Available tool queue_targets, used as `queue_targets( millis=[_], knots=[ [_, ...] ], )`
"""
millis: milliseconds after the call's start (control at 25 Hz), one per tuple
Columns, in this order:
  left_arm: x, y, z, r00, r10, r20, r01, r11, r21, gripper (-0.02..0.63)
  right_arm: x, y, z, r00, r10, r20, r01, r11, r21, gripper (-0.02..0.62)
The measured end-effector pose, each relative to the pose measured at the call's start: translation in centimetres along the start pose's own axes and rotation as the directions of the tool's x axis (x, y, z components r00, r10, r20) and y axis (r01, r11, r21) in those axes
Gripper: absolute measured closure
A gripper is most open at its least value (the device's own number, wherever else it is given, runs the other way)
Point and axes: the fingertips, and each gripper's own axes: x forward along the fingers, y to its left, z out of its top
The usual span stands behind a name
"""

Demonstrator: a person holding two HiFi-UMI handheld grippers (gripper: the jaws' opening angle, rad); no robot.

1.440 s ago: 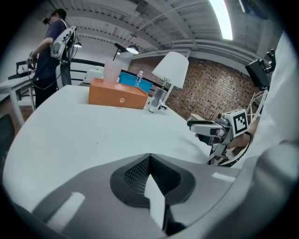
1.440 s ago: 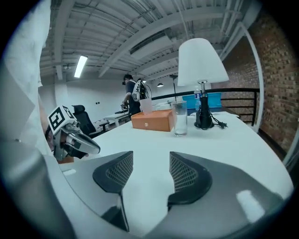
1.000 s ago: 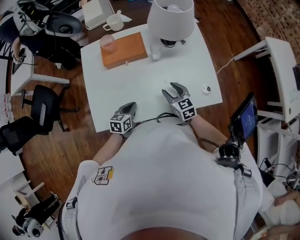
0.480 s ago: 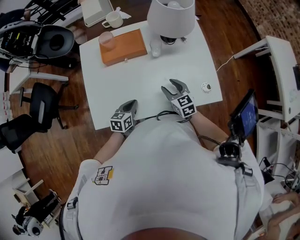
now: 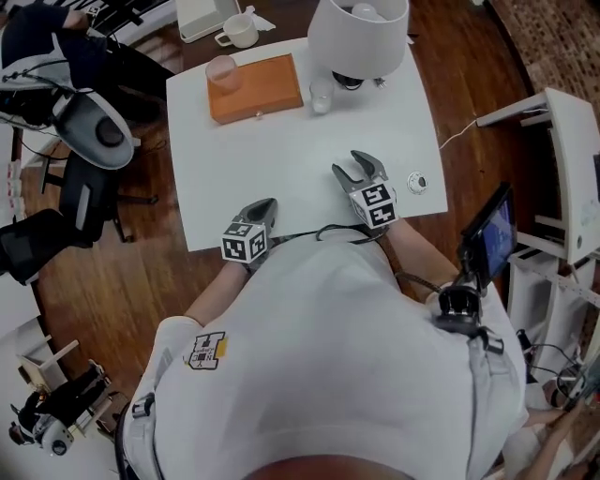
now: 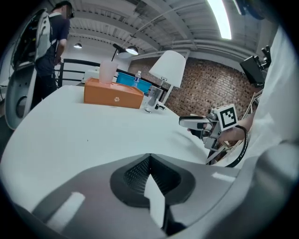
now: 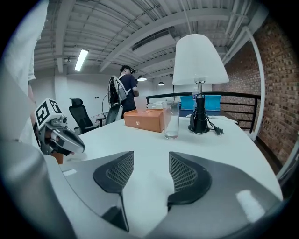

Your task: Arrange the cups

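A clear glass (image 5: pixel 322 95) stands on the white table (image 5: pixel 281 159) beside an orange box (image 5: pixel 255 87); a pink cup (image 5: pixel 222 70) sits on the box's left end. A white mug (image 5: pixel 242 31) stands on another surface beyond the table. My left gripper (image 5: pixel 264 206) rests shut and empty near the table's front edge. My right gripper (image 5: pixel 352 169) is open, its jaws have just been opening, and nothing is between them. In the right gripper view the glass (image 7: pixel 171 119) stands straight ahead past the open gripper (image 7: pixel 145 172). In the left gripper view my gripper (image 6: pixel 148 161) is shut.
A white lamp (image 5: pixel 361 33) stands at the table's far right with its cord beside the base. A small round object (image 5: pixel 417 182) lies near the right edge. A white tray (image 5: pixel 202 14) sits by the mug. Office chairs (image 5: pixel 89 131) stand to the left.
Both grippers stay near the table's front edge. The head view has shifted a little, and a chair at the left has moved.
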Motion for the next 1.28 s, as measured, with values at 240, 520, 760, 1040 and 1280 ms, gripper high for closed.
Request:
queue_targets(
  millis=[240, 520, 760, 1040, 1280],
  knots=[
    [-1.2, 1.1, -0.1, 0.997, 0.069, -0.017, -0.07, 0.996, -0.056, 0.606, 5.9, -5.0, 5.5, 1.0, 0.021, 0.001, -0.021, 0.989, -0.145, 0.242],
    [-3.3, 1.4, -1.8, 0.988, 0.149, -0.042, -0.153, 0.978, -0.139, 0.606, 14.3, -6.3, 8.9, 0.992, 0.083, -0.09, -0.106, 0.951, -0.292, 0.153],
    [-4.8, 1.7, -3.3, 0.978, 0.203, -0.049, -0.208, 0.959, -0.192, 0.606, 16.4, -6.5, 9.8, 0.997, 0.017, -0.074, -0.041, 0.942, -0.333, 0.287],
    [-4.8, 1.9, -3.4, 0.978, 0.204, -0.031, -0.206, 0.959, -0.193, 0.606, 16.0, -6.0, 9.6, 0.997, 0.003, -0.073, -0.024, 0.954, -0.297, 0.299],
    [-4.4, 2.1, -2.4, 0.984, 0.18, 0.009, -0.176, 0.97, -0.167, 0.606, 13.4, -3.4, 7.9, 0.996, 0.019, -0.088, -0.044, 0.957, -0.286, 0.302]
  ],
)
